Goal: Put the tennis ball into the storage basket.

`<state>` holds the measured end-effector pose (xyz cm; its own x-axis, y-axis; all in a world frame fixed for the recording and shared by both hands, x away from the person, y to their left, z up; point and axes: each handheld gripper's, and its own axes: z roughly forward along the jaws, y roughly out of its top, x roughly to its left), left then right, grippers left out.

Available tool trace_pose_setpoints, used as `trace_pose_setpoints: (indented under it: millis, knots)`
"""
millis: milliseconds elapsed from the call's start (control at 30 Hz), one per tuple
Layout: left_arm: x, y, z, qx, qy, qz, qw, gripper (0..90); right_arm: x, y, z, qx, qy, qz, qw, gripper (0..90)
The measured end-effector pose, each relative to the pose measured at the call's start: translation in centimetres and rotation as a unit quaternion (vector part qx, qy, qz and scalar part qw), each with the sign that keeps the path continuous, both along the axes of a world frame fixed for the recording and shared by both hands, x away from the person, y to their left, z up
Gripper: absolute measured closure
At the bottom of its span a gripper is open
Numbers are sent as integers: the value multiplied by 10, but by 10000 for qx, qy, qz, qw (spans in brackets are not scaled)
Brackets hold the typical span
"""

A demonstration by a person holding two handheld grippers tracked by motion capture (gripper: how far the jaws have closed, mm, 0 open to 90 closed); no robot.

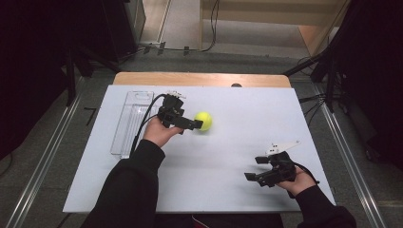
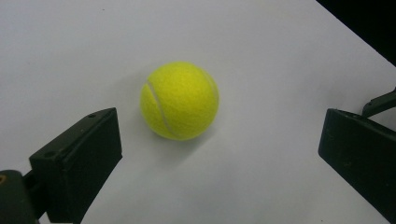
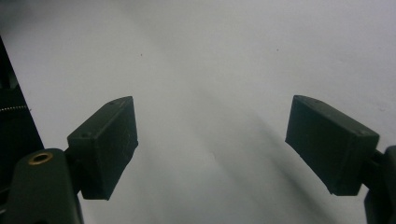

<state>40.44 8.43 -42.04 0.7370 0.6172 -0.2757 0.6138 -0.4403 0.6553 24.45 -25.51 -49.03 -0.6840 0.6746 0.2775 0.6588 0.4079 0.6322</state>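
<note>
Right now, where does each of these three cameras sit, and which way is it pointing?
High view: above the person's side, looking forward and down on the white table; forearms, both hands show.
Left gripper view: rides the left hand-held gripper, looking past open jaws at the tennis ball.
Right gripper view: rides the right hand-held gripper, facing bare tabletop; jaws open.
Shared: ball in high and left views.

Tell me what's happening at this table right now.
A person holds a gripper in each hand over a white table. The left gripper is open and reaching for a yellow tennis ball; in the left gripper view the ball lies on the table just ahead of the jaws, not yet between them. The right gripper is open near the table's front right. A clear plastic tray lies at the left.
</note>
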Motion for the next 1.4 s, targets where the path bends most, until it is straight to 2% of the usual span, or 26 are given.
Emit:
trace_pose_setpoints:
  millis: [233,300,533,967,1167,1400]
  knots:
    - [6,-6,-3,-5,11,-45,10000,0,0,1,0,-3,-6,10,10000,148]
    - [8,-7,-3,51,-24,-65,10000,0,0,1,-1,-1,-10,12,10000,148]
    - [16,-11,-2,17,-73,-65,10000,0,0,3,-1,-6,12,42,10000,148]
    - [26,-28,-1,58,-157,-134,9998,1,0,4,-1,-9,-4,59,10000,148]
    - [32,-31,-6,25,-150,-58,9999,1,0,3,0,6,-45,4,10000,148]
    - [39,-36,-10,93,-178,-68,9998,0,1,3,0,-1,-31,4,10000,148]
